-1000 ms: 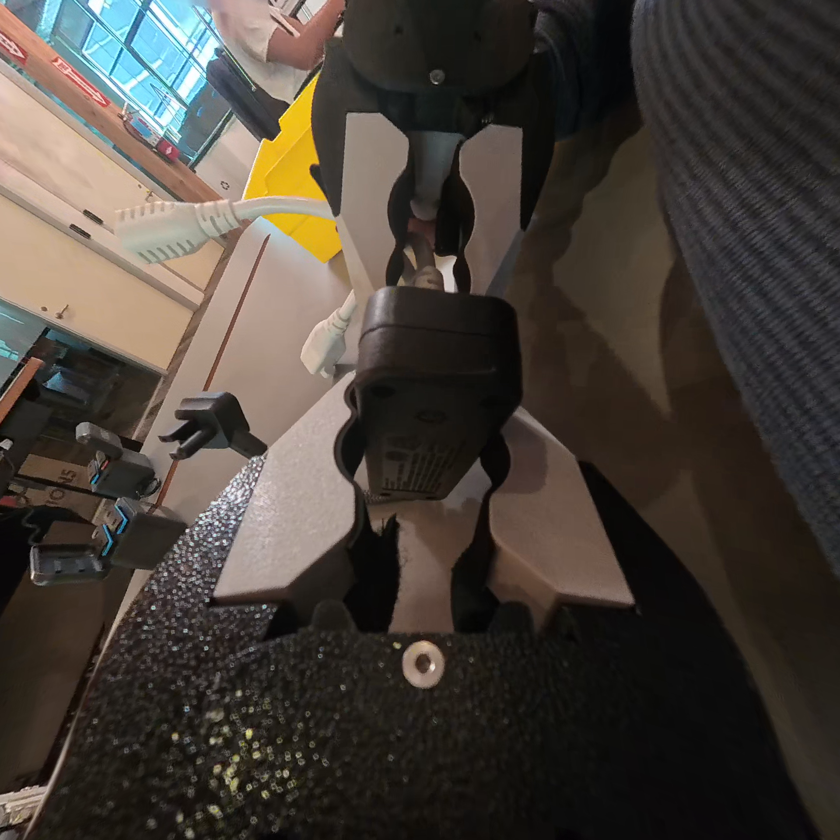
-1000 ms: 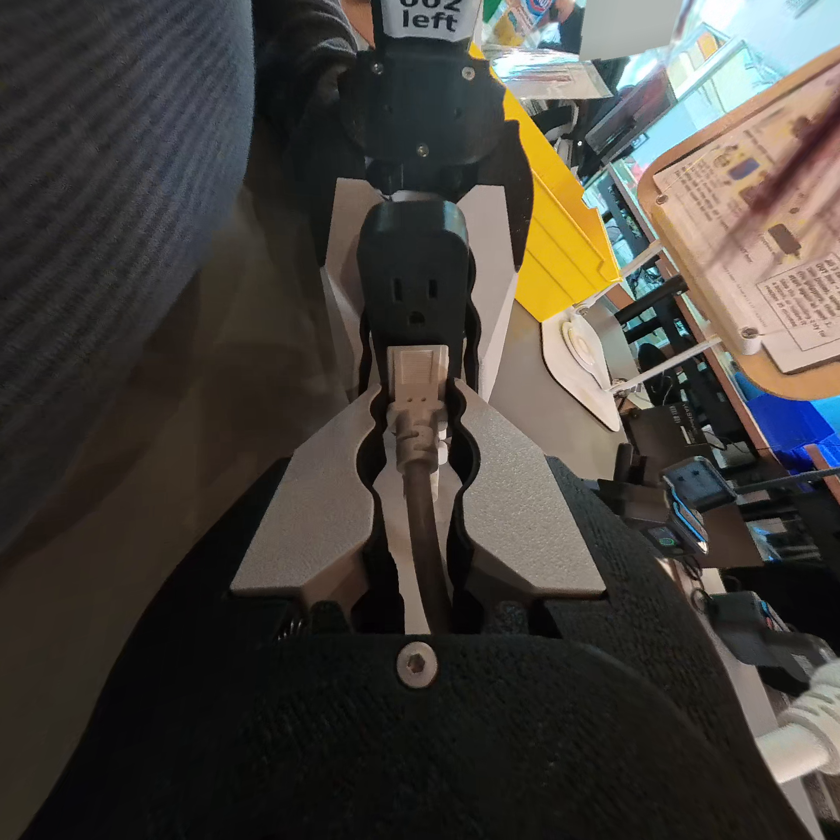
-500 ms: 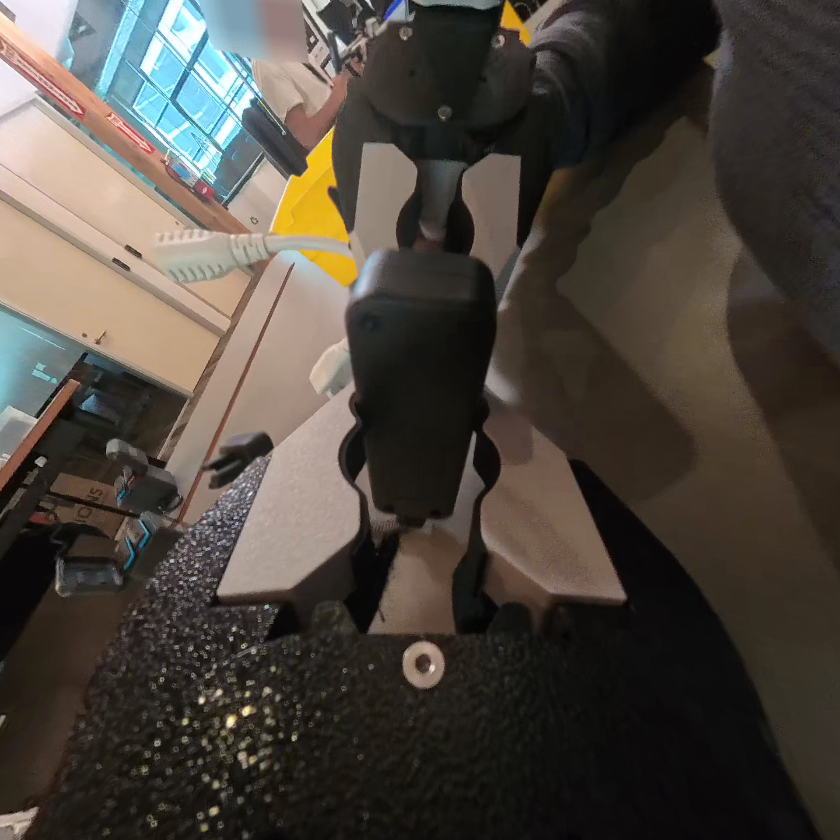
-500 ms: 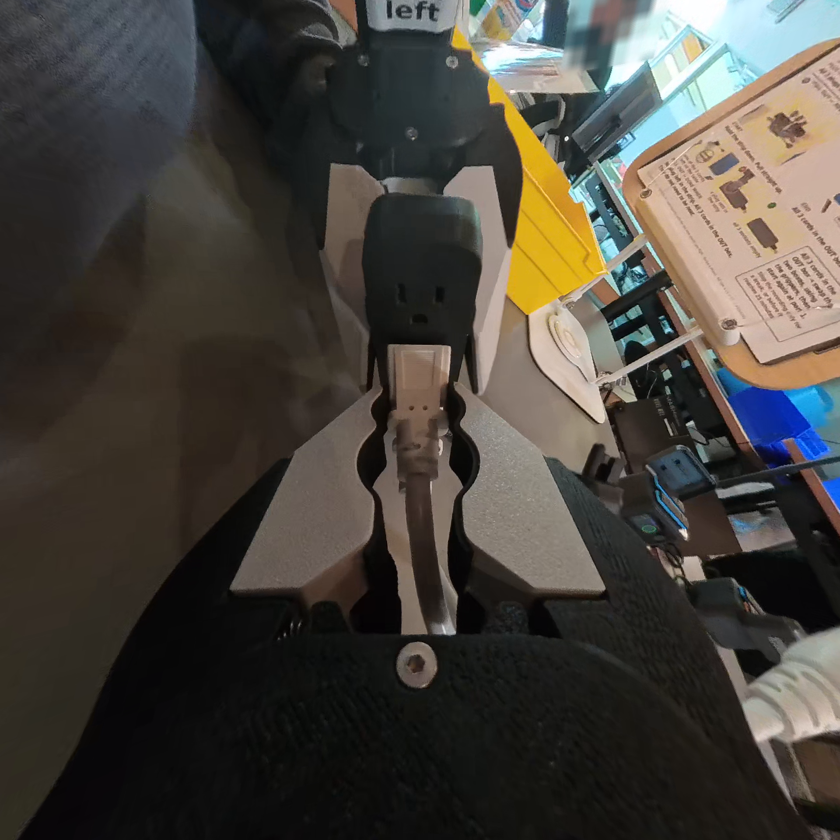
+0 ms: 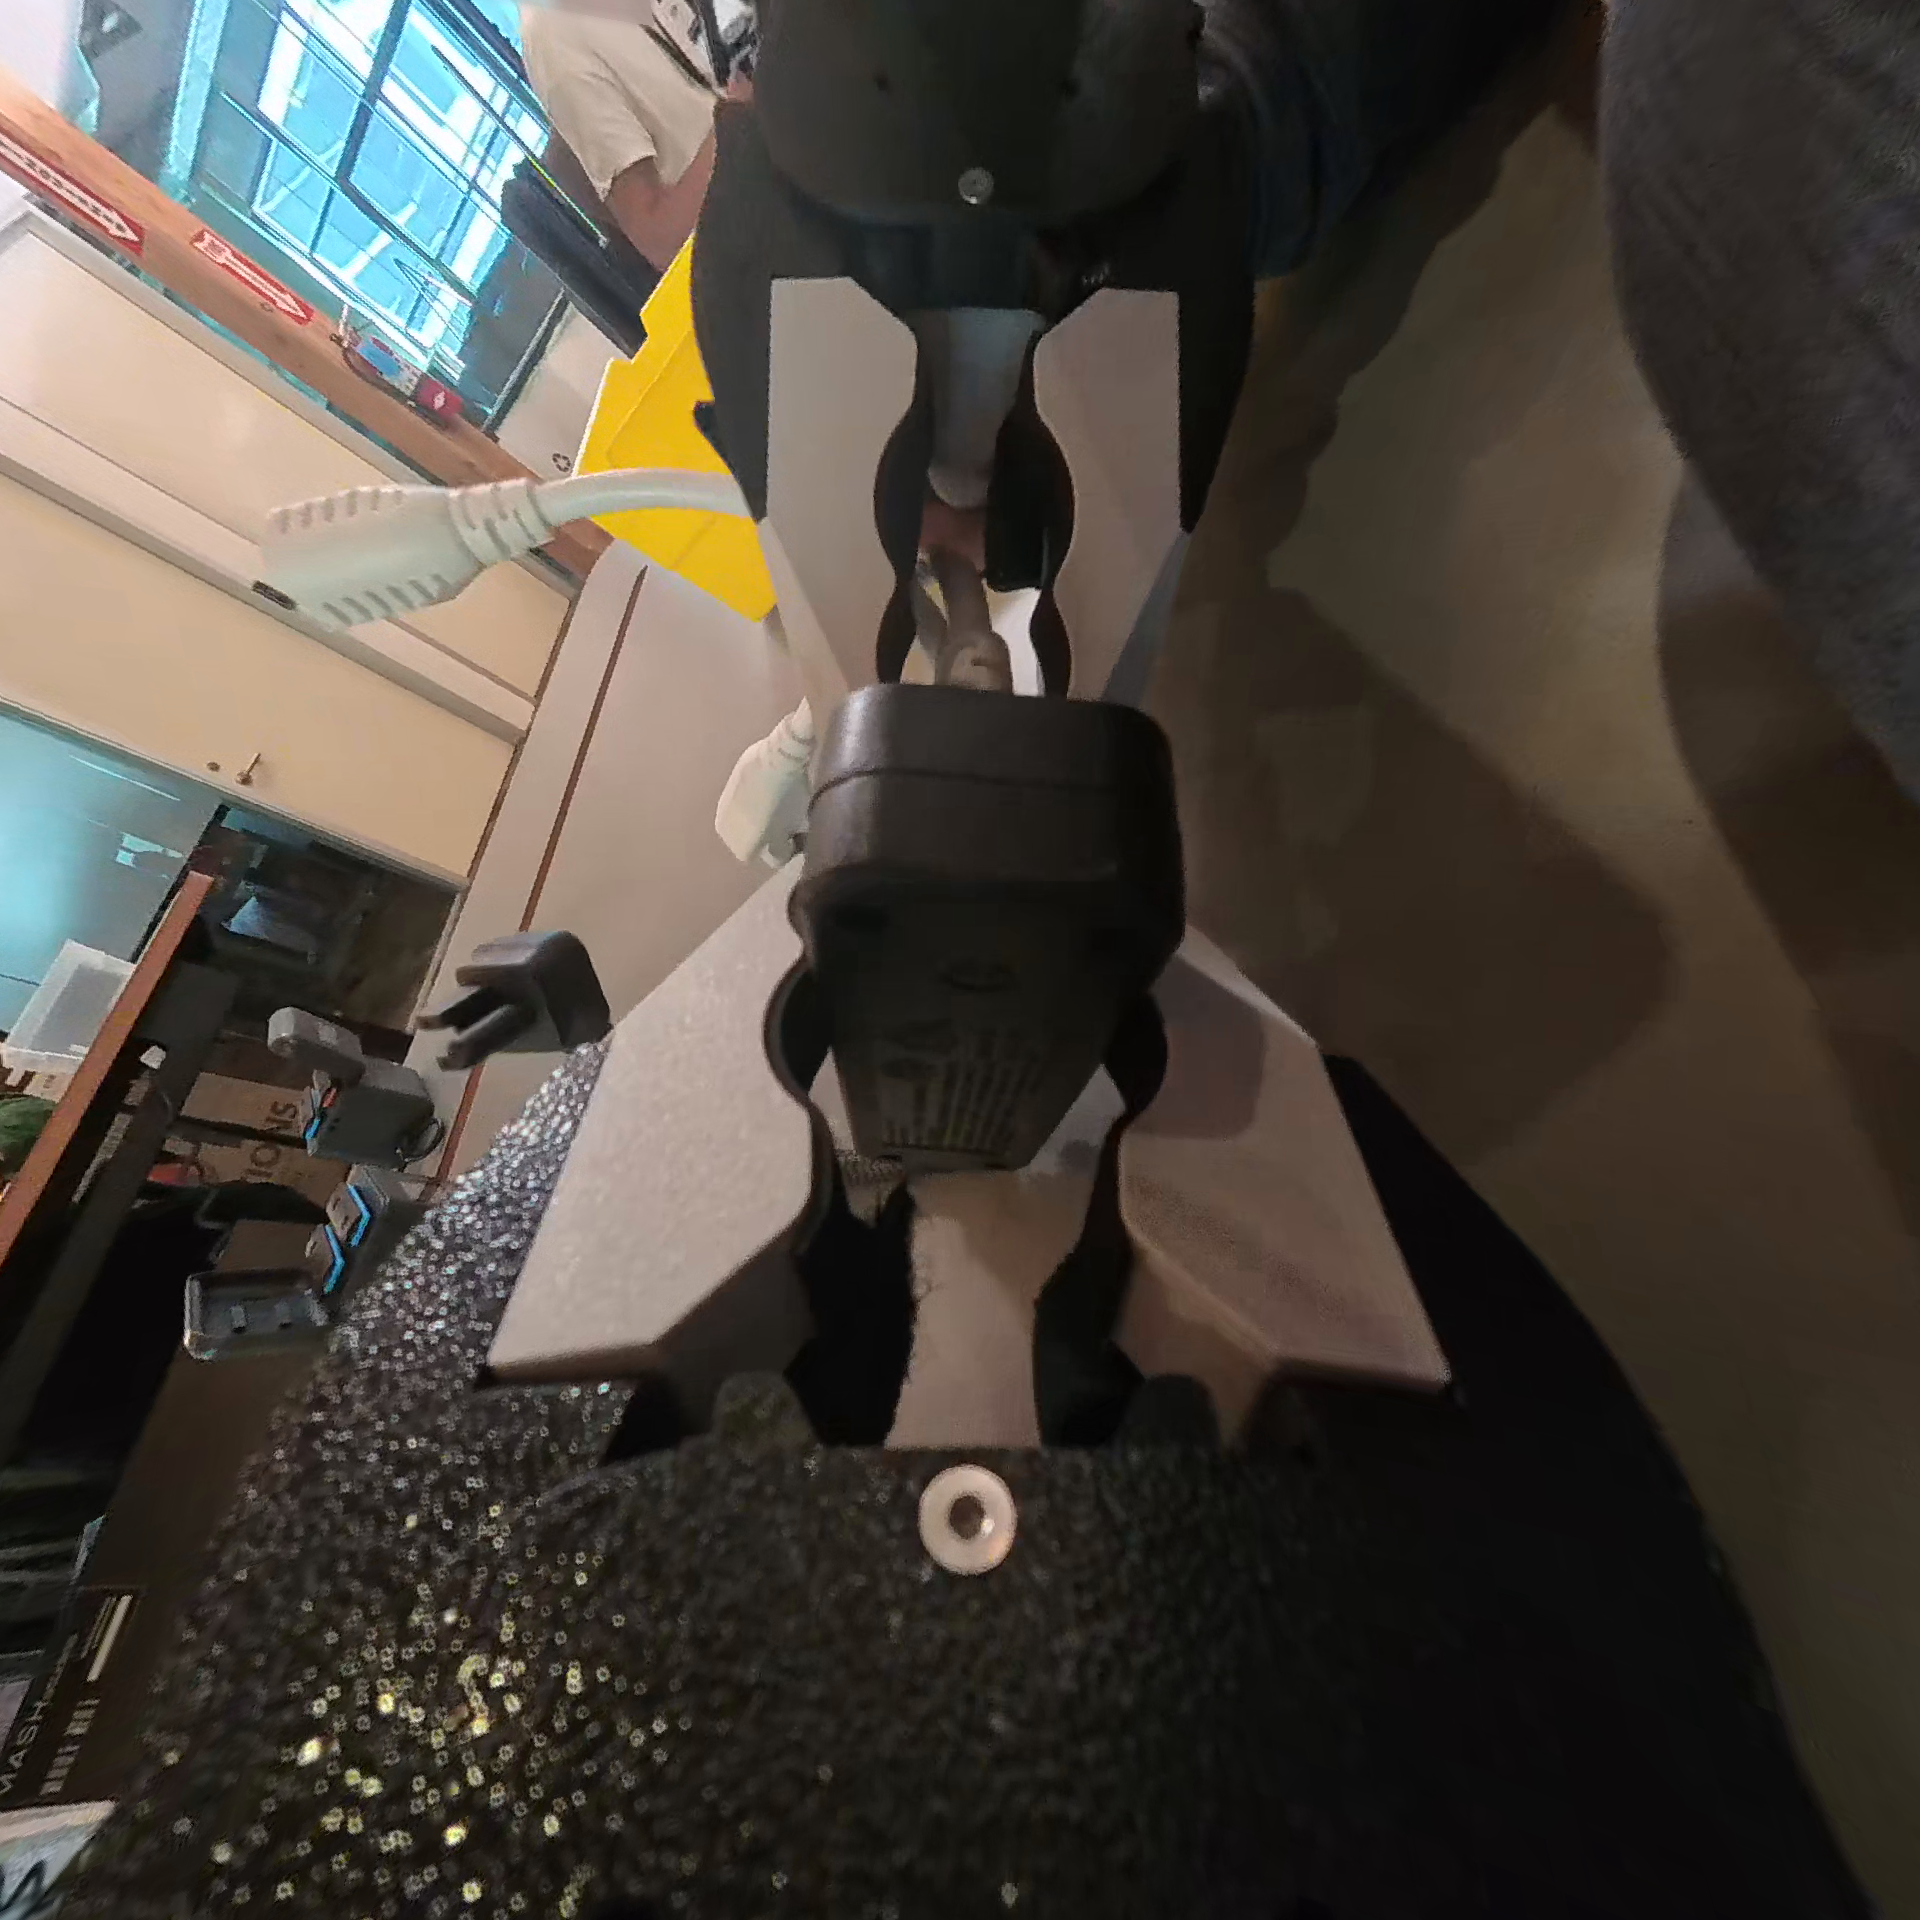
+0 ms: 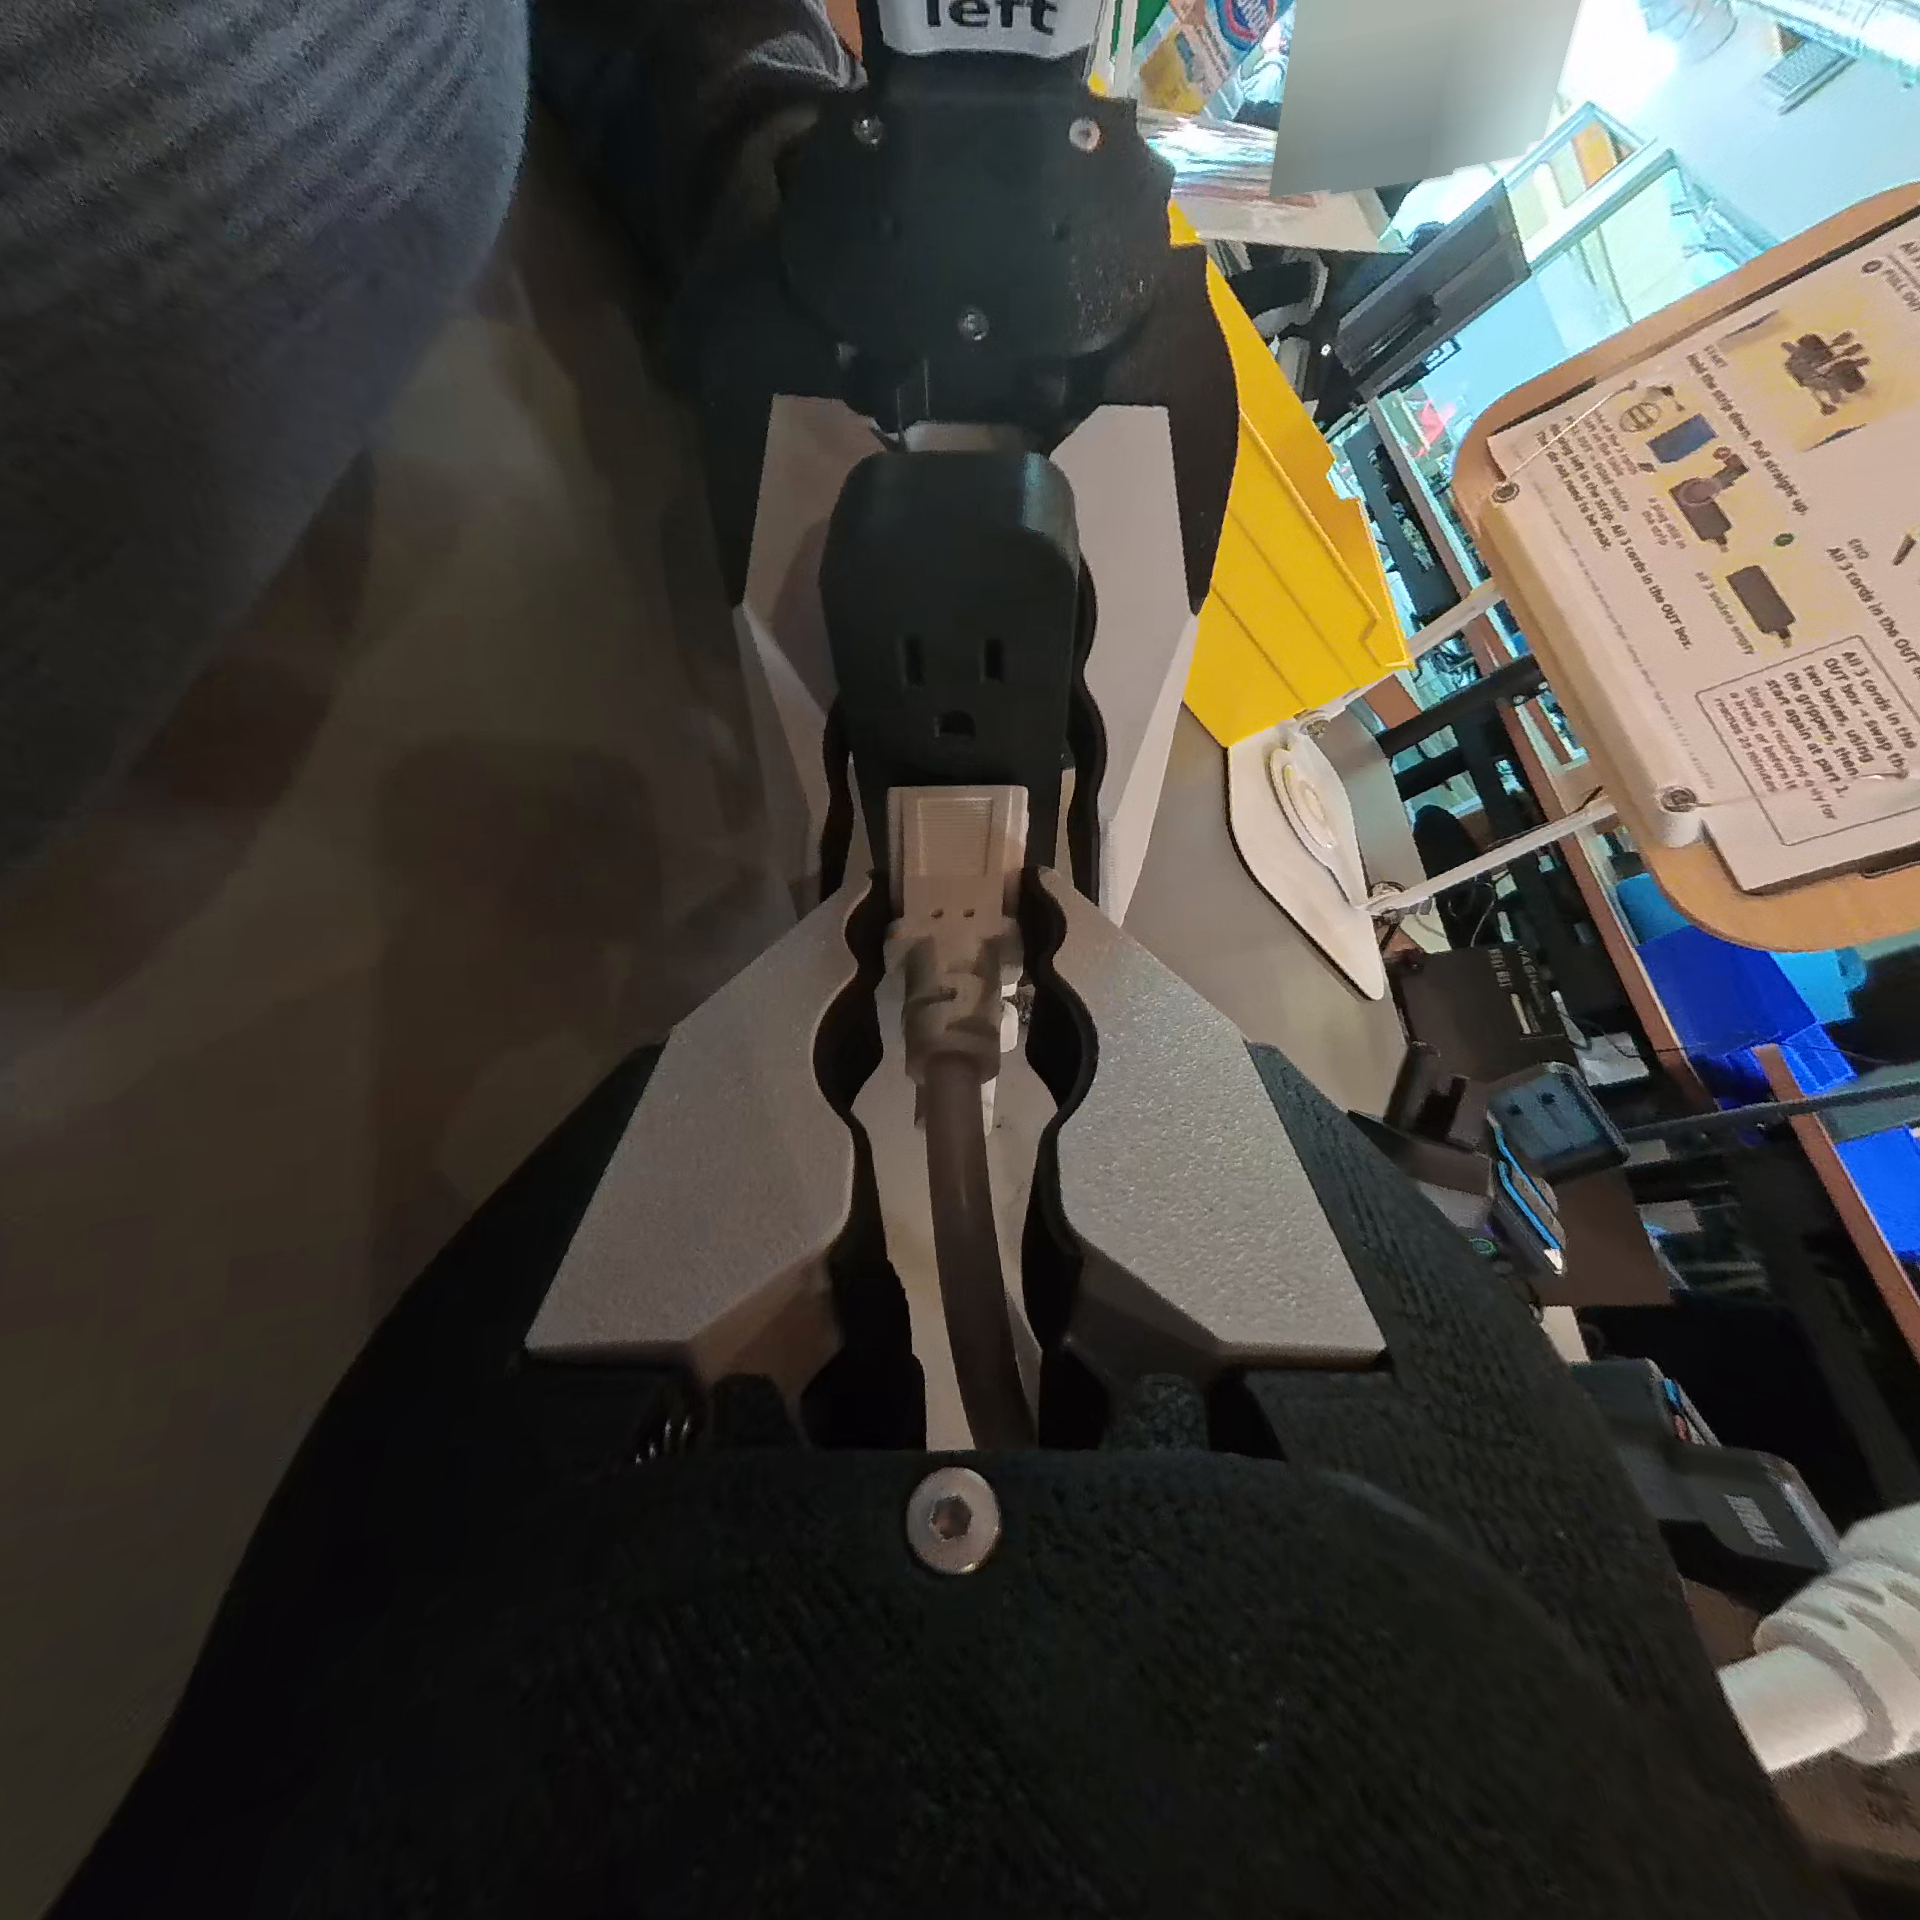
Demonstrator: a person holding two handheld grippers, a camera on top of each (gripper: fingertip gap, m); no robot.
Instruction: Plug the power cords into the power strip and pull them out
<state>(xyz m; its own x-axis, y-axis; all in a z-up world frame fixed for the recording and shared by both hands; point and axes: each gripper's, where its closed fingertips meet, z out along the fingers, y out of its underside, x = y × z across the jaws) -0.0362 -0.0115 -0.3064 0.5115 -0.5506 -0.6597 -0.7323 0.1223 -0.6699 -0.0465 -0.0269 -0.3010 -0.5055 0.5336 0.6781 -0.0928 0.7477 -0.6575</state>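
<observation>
Two grippers hold power strip (image 6: 951,634) and plug (image 6: 958,894).

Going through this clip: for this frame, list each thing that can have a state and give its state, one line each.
left gripper: shut on the black power strip
right gripper: shut on the grey plug
black power strip: held in the air, one outlet facing the right wrist camera unoccupied
grey plug: seated against the strip below that outlet
white plug: unplugged, hanging free
black plug: unplugged, prongs exposed
</observation>
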